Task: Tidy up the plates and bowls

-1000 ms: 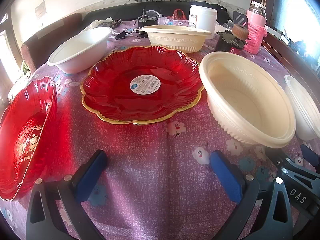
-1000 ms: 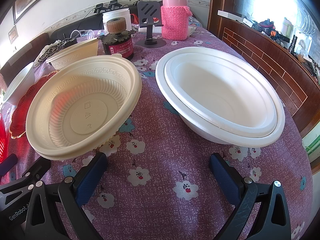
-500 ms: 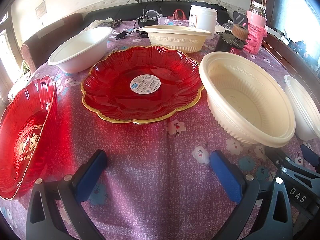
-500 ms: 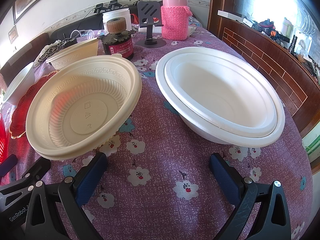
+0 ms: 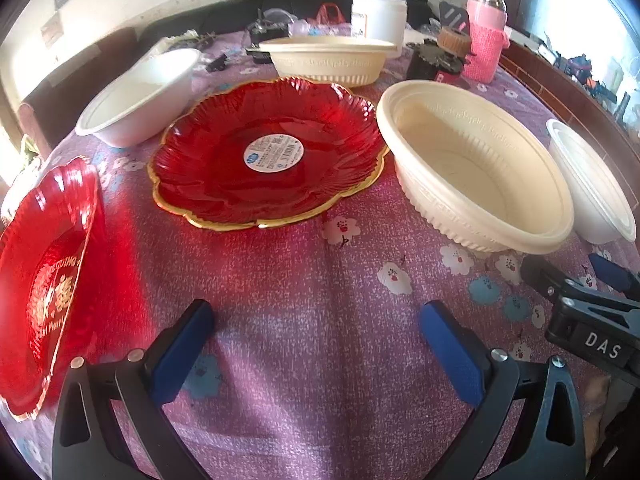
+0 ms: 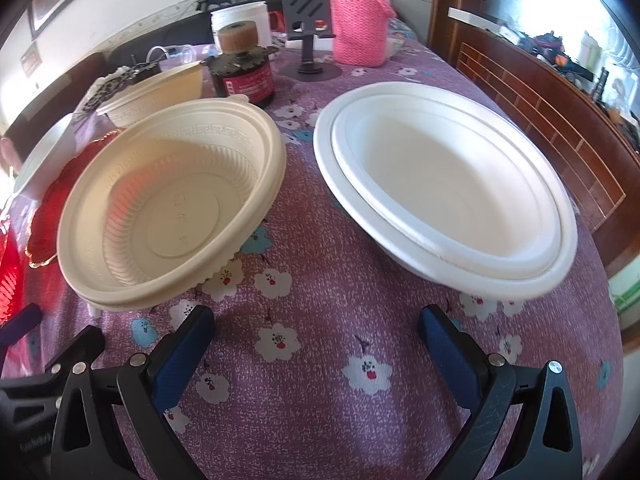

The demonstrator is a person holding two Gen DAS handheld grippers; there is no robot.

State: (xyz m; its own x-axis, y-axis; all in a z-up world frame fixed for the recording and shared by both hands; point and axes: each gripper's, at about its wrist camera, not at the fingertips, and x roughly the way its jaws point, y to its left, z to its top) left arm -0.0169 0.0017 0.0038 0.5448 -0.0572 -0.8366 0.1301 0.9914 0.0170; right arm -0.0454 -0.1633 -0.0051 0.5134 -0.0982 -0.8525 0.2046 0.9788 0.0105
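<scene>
— On the purple floral cloth, what do I have to sort?

— I see two red plates: one flat mid-table, one at the left edge that looks tilted, though the lens may exaggerate that. A cream bowl sits just right of the flat plate, a second cream bowl stands behind it, a white bowl is back left, and a white pair is already nested on the right.

— And my tongs?

— I hold both low over bare cloth, touching nothing. The left gripper is spread wide and empty, aimed between the flat plate and the cream bowl. The right gripper is equally wide and empty, aimed at the gap between the cream bowl and the white pair.

— Why wide?

— I judge it readies each for a thick rim. Like goes with like, so the nested pair suggests the lone white bowl belongs there.

— Risks?

— The jar and pink flask crowd the far bowl.
</scene>
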